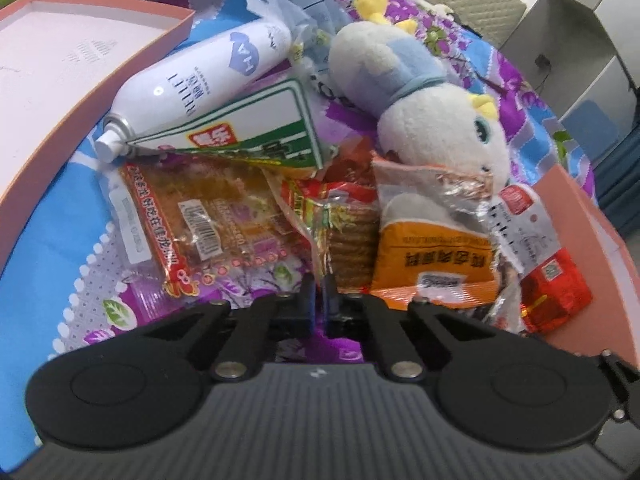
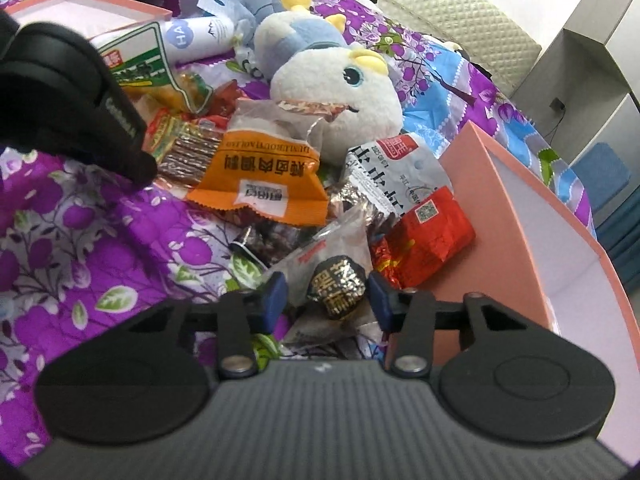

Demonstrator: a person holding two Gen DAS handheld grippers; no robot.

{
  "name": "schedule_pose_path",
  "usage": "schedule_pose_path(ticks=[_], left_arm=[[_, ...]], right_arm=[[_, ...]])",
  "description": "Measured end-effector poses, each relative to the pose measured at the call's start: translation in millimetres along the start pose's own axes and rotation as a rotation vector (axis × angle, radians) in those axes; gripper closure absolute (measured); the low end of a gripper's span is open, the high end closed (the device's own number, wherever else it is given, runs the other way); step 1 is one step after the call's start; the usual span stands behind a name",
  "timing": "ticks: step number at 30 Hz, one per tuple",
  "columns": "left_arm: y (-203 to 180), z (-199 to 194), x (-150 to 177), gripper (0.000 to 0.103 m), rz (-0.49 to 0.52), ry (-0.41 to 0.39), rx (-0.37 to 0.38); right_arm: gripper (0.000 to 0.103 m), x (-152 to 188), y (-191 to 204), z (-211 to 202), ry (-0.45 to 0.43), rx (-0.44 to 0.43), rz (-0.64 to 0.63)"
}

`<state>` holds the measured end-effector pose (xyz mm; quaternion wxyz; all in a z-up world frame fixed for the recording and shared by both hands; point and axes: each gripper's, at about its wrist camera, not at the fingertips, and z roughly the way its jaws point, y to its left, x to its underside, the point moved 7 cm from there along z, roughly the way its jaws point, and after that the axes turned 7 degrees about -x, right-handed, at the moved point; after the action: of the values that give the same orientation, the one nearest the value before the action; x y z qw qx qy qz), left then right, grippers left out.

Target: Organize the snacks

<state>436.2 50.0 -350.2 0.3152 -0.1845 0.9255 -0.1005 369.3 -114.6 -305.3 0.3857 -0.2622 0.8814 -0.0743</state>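
A heap of snack packets lies on a purple flowered bedspread. My left gripper is shut, its blue tips nearly touching at the near edge of a clear packet of brown biscuits, with nothing clearly held. An orange packet lies to its right and a red-edged clear packet to its left. My right gripper is open around a clear packet with a black and gold wrapped piece. A red packet, a grey-white packet and the orange packet lie beyond it.
A white and blue plush toy and a white spray can lie in the heap, beside a green and white carton. A pink box stands open at right; its lid or another pink tray lies left.
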Motion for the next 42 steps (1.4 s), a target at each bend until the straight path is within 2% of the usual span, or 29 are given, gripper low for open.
schedule_pose_path(ticks=[1,2,14,24,35,39,42], left_arm=[[-1.0,-2.6,-0.3,0.1,0.0,-0.007,0.008],[-2.0,-4.6,-1.0,0.1,0.004,-0.009,0.012],[-13.0,-64.6,-3.4,0.102,0.008,-0.049,0.046],[3.7,-132.7,26.8,0.102,-0.017,-0.057,0.027],[30.3,-181.4,77.1,0.102,-0.049,-0.009,-0.004],[45.4,-187.2,100.5,0.102,-0.093,0.052,-0.004],[54.5,-187.4,119.2,0.101,-0.109,0.099,-0.021]], right_arm=[[0.065,-0.4,0.5,-1.5,0.001,-0.004,0.0],[0.078,-1.2,-0.1,-3.5,-0.003,-0.001,0.004],[0.078,-0.8,-0.6,-46.6,-0.037,-0.066,0.055],[0.078,25.3,21.0,-102.7,-0.04,-0.175,0.137],[0.078,61.0,33.0,-143.2,-0.019,-0.274,0.272],[0.078,73.1,32.3,-144.7,0.004,-0.361,0.376],[0.078,80.6,35.1,-142.3,0.018,-0.386,0.403]])
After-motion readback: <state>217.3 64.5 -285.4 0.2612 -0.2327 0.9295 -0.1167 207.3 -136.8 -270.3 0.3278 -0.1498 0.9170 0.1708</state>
